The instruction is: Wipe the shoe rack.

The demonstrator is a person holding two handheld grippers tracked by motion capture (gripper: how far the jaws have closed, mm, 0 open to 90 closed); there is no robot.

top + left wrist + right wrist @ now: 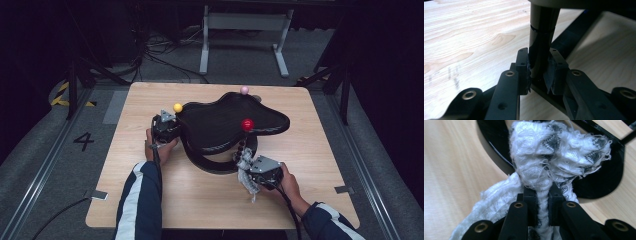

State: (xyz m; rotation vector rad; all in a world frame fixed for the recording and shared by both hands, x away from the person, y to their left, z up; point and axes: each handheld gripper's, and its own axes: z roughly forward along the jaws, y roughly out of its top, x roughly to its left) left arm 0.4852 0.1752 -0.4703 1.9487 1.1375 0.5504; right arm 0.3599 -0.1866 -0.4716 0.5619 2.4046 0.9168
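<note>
**Both claws clamped: left on the stand's post, right on the cloth**

Your left gripper sits left of centre in the high view, at the left edge of the black stand. In the left gripper view its jaws are pinched narrow around a dark upright post, pads pressed on both sides, with the post rising out of the top of the frame. Pale wood shows to the left and right of it.

Your right gripper is at lower centre-right in the high view, just below the stand's curved lower base. Its jaws are closed tight on a white cloth with grey-black woven marks. The bunched cloth bulges above the fingertips, centre to upper right of the right gripper view, and a tail hangs toward the lower left. The black base lies right behind it.

Count: one stand with two black tiers, one cloth, two grippers, three balls, namely one yellow ball just above your left gripper, one red ball above your right gripper and one pink ball at the stand's far edge. All rest on one wooden table.
</note>
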